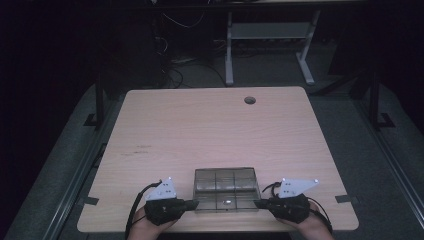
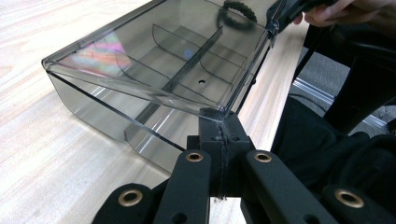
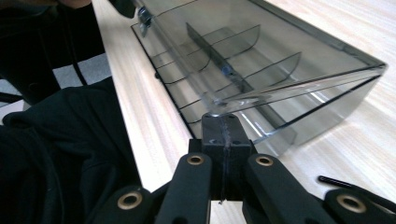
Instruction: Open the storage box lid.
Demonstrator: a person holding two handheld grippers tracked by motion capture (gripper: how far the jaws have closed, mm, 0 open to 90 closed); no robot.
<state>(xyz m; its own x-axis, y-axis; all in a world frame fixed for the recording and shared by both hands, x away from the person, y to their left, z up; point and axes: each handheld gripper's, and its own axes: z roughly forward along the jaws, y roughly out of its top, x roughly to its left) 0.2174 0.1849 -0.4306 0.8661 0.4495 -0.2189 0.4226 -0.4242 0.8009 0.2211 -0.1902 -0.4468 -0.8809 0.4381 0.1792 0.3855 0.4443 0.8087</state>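
A smoky clear plastic compartment box (image 1: 226,186) sits at the near edge of the wooden table (image 1: 210,130). My left gripper (image 1: 192,203) is at its near left corner and my right gripper (image 1: 257,203) at its near right corner. In the left gripper view the left gripper (image 2: 219,122) is shut on a corner of the clear lid (image 2: 154,60), which stands raised above the box base (image 2: 93,109). In the right gripper view the right gripper (image 3: 226,122) is likewise shut on the lid's (image 3: 280,56) other near corner. Curved dividers (image 3: 224,42) show through the lid.
A round cable hole (image 1: 250,100) lies at the table's far right. A white desk frame (image 1: 270,45) and cables stand on the floor beyond. The person's dark clothing (image 2: 336,158) is right at the table's near edge. A thin black cable (image 3: 336,182) lies by the box.
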